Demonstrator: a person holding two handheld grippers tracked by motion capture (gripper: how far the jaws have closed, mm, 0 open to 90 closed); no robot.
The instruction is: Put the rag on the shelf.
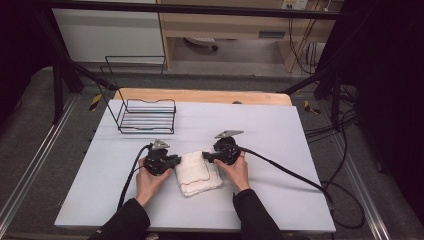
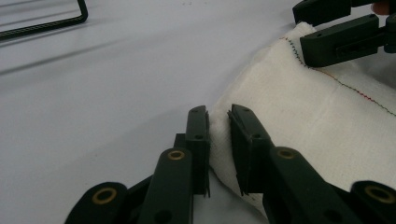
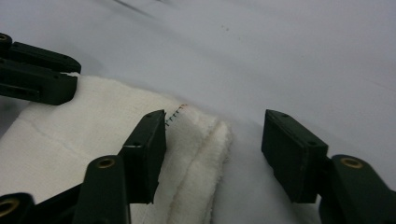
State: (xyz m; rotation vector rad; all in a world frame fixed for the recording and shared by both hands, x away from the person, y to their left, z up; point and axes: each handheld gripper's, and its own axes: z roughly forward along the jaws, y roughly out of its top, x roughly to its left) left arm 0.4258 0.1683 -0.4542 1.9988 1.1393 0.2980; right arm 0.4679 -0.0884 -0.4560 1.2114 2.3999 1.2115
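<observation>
Cloth: white folded towel (image 1: pixel 198 173) lying flat on the table, near the person's edge, about midway across; thin coloured stitching runs along its hem, seen as a dark-to-red line in the left gripper view (image 2: pixel 327 107).
Cloth layers: at the corner in the right gripper view (image 3: pixel 196 154) several stacked edges show, so it is folded more than once.
Left gripper: left gripper (image 1: pixel 170 161) at the towel's left edge, gripped by the left hand (image 1: pixel 150 177). In its own view (image 2: pixel 218 140) the jaws are nearly together with a fold of the towel's edge pinched between them; grasping the cloth.
Right gripper: right gripper (image 1: pixel 207 156) at the towel's far right corner, held by the right hand (image 1: pixel 236 171). In its own view (image 3: pixel 212 154) the jaws stand wide apart, one resting on the cloth beside the stitched corner, the other over bare table beyond the edge; released, nothing held.
Cross-view: each gripper's black jaws appear at the far edge of the other's view, both touching the towel.
Cables: one black cable (image 1: pixel 131 175) trails from the left gripper toward the person, another (image 1: pixel 285 170) from the right gripper off the table's right side.
Table: pale lavender sheet (image 1: pixel 280 190) over a wooden top.
Rack: black wire basket (image 1: pixel 147 116) at the far left of the table, well apart from the towel.
</observation>
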